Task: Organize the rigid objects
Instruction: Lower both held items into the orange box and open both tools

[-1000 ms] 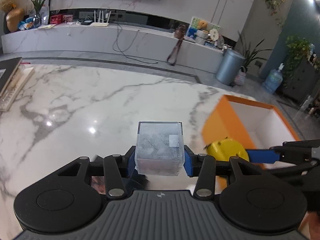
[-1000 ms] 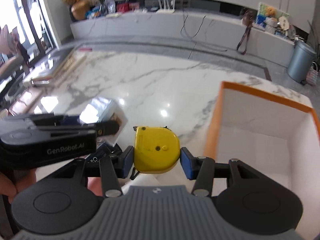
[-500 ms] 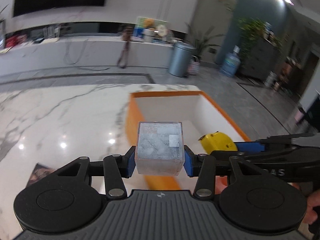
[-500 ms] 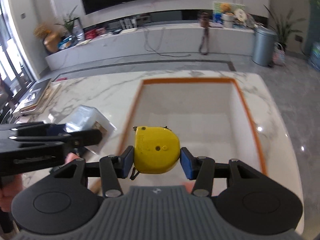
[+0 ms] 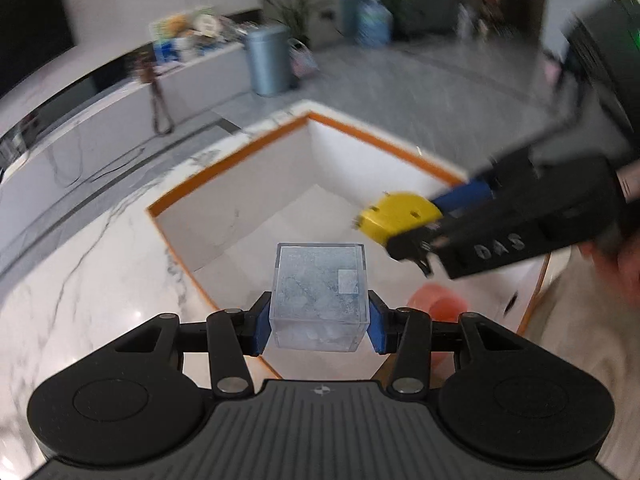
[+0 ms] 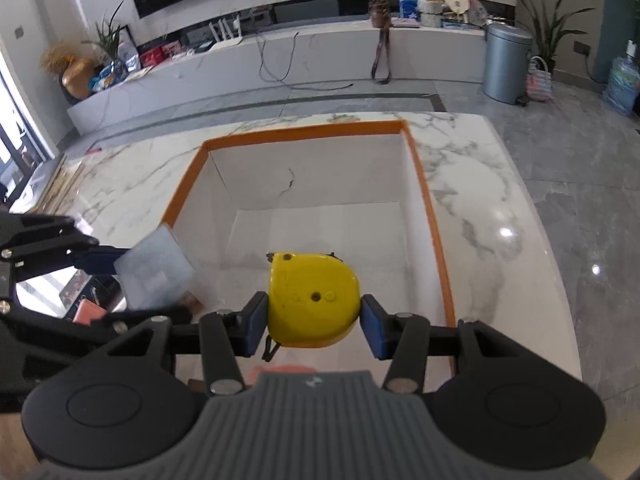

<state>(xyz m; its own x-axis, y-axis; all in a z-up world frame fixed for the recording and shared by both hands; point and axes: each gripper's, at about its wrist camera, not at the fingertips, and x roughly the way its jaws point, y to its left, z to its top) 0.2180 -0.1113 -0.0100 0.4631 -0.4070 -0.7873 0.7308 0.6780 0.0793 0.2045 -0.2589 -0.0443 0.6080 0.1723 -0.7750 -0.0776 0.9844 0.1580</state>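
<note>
On the marble table, left side: left gripper clamps a clear plastic cube between blue pads, held above the near-left rim of the orange-edged white box. Centre-right: right gripper grips a yellow tape measure over the box interior. A pink object lies inside, near edge.

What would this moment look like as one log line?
left gripper: holds clear plastic cube | right gripper: holds yellow tape measure | both above orange-rimmed white box
</note>
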